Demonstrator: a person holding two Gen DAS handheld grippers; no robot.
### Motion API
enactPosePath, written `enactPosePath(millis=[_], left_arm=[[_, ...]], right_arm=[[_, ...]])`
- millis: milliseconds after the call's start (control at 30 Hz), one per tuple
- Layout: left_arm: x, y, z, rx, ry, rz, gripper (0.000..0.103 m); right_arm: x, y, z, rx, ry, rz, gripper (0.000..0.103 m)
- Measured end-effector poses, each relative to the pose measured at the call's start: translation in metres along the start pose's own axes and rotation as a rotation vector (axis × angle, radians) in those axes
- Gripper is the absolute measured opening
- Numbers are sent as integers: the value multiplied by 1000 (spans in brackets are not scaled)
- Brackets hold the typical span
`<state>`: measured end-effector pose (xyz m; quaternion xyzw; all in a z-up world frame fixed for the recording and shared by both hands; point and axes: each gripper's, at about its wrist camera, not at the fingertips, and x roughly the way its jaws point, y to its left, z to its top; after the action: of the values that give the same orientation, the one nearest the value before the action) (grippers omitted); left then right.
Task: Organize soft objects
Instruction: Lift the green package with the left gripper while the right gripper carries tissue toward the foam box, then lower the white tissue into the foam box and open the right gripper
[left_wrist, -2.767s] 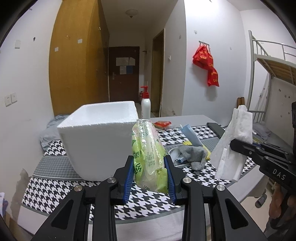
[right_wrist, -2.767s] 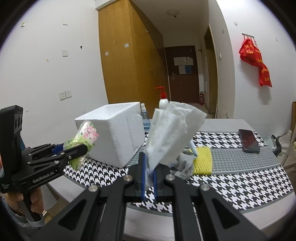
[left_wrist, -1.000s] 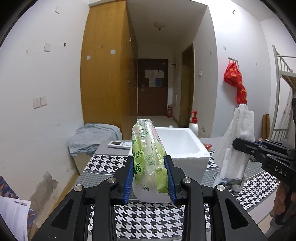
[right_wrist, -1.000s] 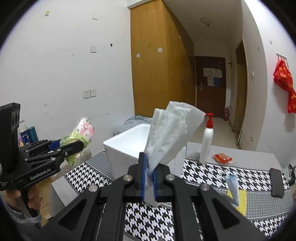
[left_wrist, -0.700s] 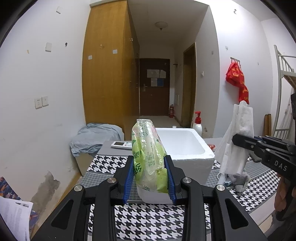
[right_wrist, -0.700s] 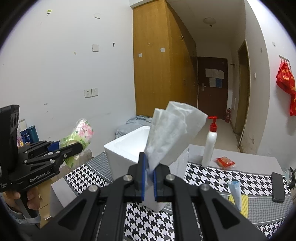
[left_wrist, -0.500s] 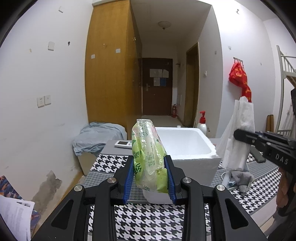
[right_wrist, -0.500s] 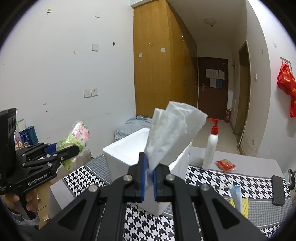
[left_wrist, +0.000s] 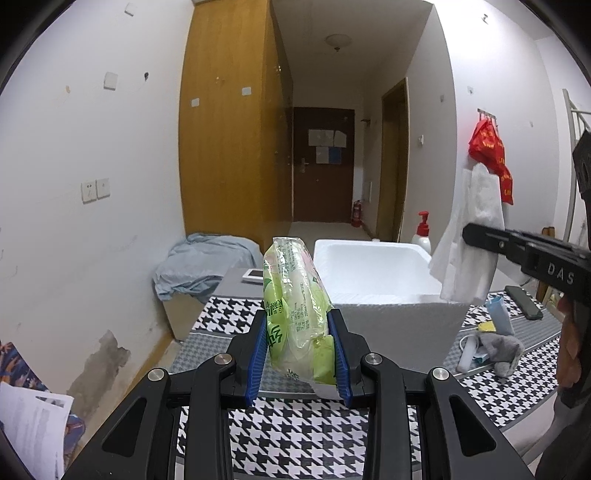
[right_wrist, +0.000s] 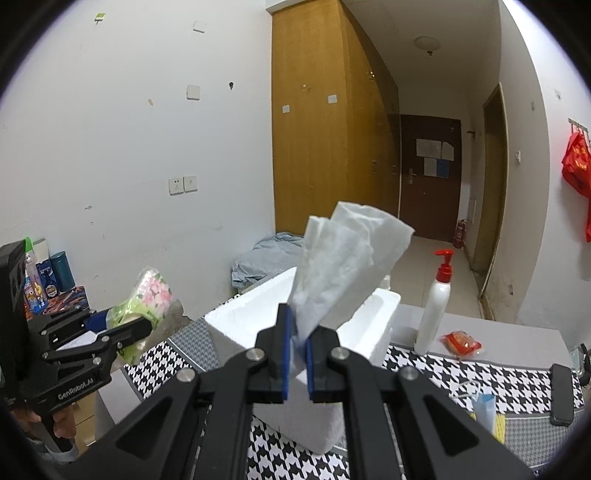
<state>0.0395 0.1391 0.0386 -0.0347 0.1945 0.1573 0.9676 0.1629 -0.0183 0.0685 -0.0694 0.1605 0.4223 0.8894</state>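
Left claw (left_wrist: 299, 354) grips tissue pack (left_wrist: 295, 314); right claw (right_wrist: 297, 354) (apparently) pinches paper towel (right_wrist: 343, 258).

Two wrist fisheyes along their claws, above the table edge — shared foam box (left_wrist: 384, 280) (right_wrist: 258, 317), doorway beyond.

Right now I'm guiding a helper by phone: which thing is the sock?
Find the white foam box on the checked table. On the table beside the box, past its right corner in the left view, lies a crumpled grey sock. It is the only grey cloth among small white, blue and yellow items.
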Motion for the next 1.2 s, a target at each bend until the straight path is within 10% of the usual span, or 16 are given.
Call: enactPosePath(millis=[1200], left_arm=[[14,23,-9,-58,44,65,34]], right_arm=[[63,-8,5,36,78,19,10]])
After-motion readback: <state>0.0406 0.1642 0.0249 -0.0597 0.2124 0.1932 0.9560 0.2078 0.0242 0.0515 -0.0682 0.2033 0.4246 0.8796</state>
